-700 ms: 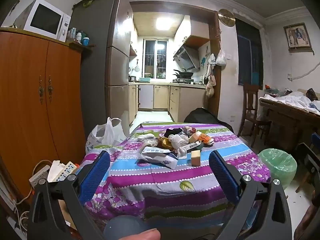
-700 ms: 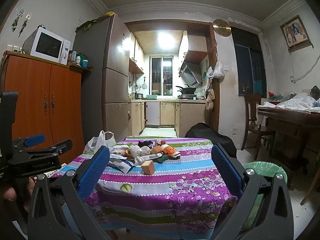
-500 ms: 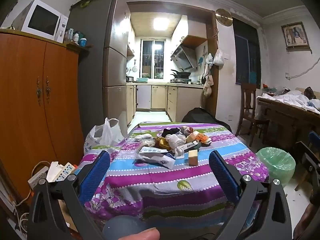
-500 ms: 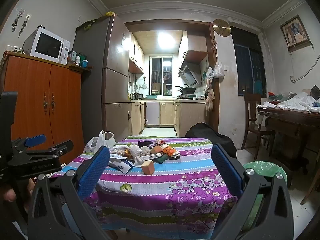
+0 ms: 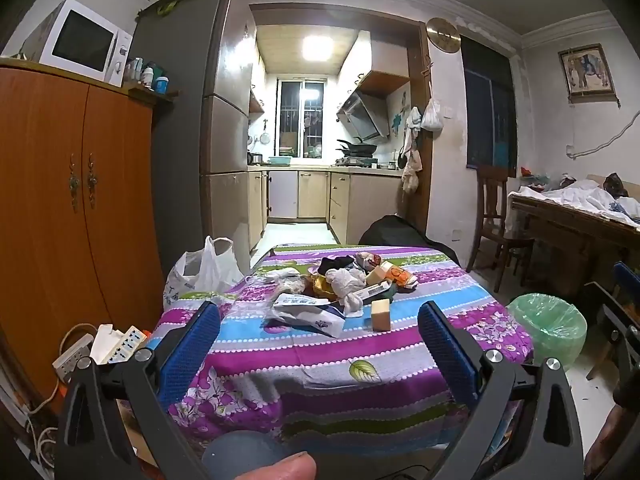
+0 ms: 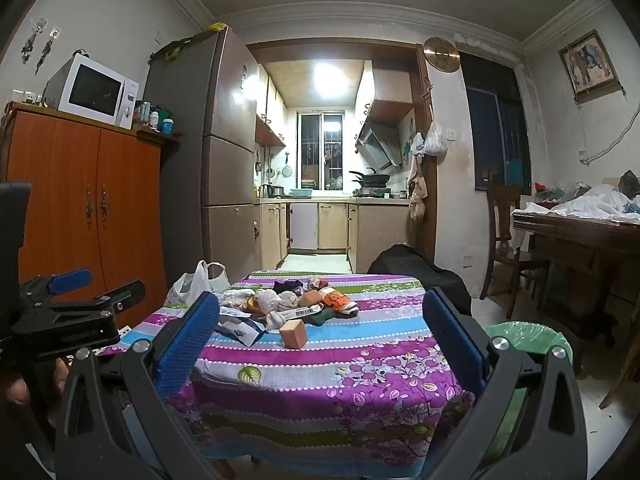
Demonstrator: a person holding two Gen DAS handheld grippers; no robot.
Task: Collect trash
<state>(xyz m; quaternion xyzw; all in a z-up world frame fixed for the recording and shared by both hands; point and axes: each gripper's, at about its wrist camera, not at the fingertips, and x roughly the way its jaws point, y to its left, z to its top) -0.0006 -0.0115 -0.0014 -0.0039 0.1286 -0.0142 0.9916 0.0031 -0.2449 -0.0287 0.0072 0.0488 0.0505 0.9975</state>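
A heap of trash (image 5: 344,284) lies on a table with a striped floral cloth (image 5: 320,344): a white wrapper (image 5: 308,312), crumpled tissue (image 5: 346,282), an orange packet (image 5: 396,274) and a tan block (image 5: 381,315). The heap also shows in the right wrist view (image 6: 288,304) with the tan block (image 6: 294,333). A bin with a green liner (image 5: 546,326) stands on the floor right of the table; it also shows in the right wrist view (image 6: 528,338). My left gripper (image 5: 318,348) and right gripper (image 6: 320,340) are open, empty, short of the table's near edge.
An orange cabinet (image 5: 72,208) with a microwave (image 5: 80,42) stands left. A white plastic bag (image 5: 200,272) and power strips (image 5: 108,346) sit by the table's left side. A wooden chair (image 5: 496,220) and a cluttered table (image 5: 580,216) stand right. The left gripper's body (image 6: 60,320) shows in the right wrist view.
The left wrist view has shifted a little, back toward where it was at first. The right wrist view is almost unchanged. Both grippers stay open.
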